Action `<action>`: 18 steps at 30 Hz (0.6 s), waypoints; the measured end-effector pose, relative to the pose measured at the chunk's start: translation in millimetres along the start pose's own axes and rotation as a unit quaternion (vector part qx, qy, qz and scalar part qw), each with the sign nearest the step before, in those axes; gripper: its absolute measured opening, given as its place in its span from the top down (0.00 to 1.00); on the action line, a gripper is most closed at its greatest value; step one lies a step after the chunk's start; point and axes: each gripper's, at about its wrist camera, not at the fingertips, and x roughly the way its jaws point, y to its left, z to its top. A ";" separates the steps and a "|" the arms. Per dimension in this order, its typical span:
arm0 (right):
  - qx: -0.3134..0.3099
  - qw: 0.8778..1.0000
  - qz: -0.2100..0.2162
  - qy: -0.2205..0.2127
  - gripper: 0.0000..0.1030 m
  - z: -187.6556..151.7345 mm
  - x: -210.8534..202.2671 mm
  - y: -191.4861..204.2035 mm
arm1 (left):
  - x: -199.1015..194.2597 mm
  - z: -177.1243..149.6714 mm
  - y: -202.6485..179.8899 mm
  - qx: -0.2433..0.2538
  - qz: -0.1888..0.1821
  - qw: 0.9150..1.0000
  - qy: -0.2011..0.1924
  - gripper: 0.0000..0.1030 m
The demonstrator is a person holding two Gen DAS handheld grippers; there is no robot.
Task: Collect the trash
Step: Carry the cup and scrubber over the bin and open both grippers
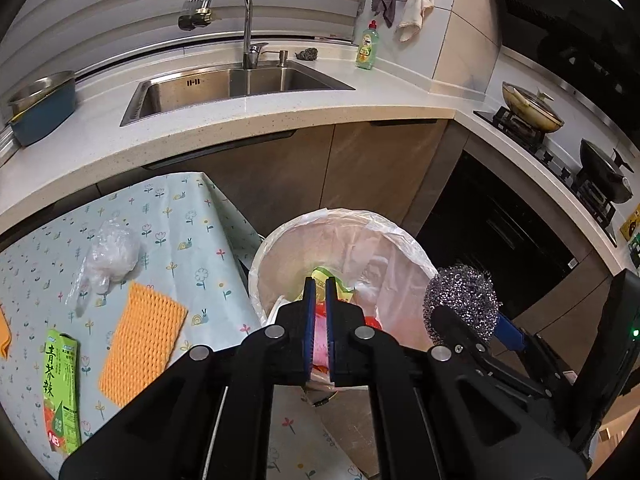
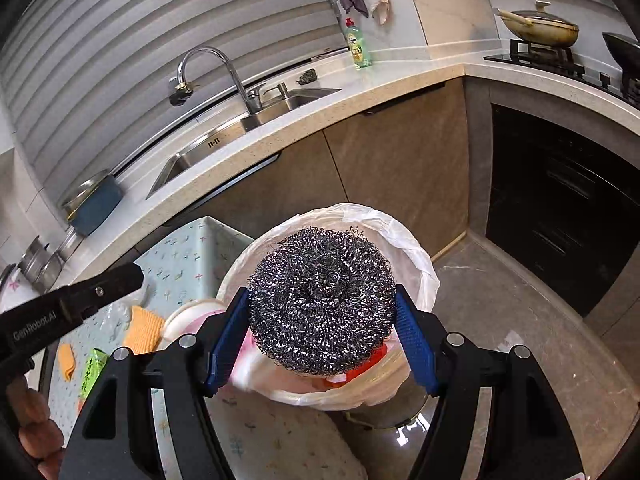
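A white-lined trash bin (image 1: 280, 248) stands beside the table; it also shows in the right wrist view (image 2: 420, 264). My right gripper (image 2: 322, 300) is shut on a steel wool scourer (image 2: 322, 300) and holds it over the bin's mouth. The scourer also shows in the left wrist view (image 1: 460, 300). My left gripper (image 1: 319, 284) hangs over the bin's near rim, its jaws nearly closed with only a narrow gap and nothing clearly between them. Pink, red and green trash (image 1: 324, 276) lies in the bin. On the table lie an orange foam net (image 1: 142, 344), a green snack packet (image 1: 60, 392) and a crumpled clear plastic bag (image 1: 110, 256).
The table has a floral cloth (image 1: 192, 216). Behind is a counter with a sink (image 1: 236, 88), a faucet (image 1: 248, 20) and a dish soap bottle (image 1: 367, 46). A stove with pans (image 1: 532, 108) is at the right. Dark oven fronts (image 2: 560, 184) and a tiled floor (image 2: 500, 300) lie right of the bin.
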 end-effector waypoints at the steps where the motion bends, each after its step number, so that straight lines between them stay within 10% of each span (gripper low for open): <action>1: 0.000 1.000 -0.001 0.000 0.35 0.9 1.8 -0.2 | 1.2 1.0 1.4 -0.001 0.001 1.000 0.001 0.94; 18: -0.022 1.000 0.004 0.008 0.31 13.5 36.0 27.1 | -10.6 -10.3 51.6 -0.037 0.066 0.997 -0.011 0.52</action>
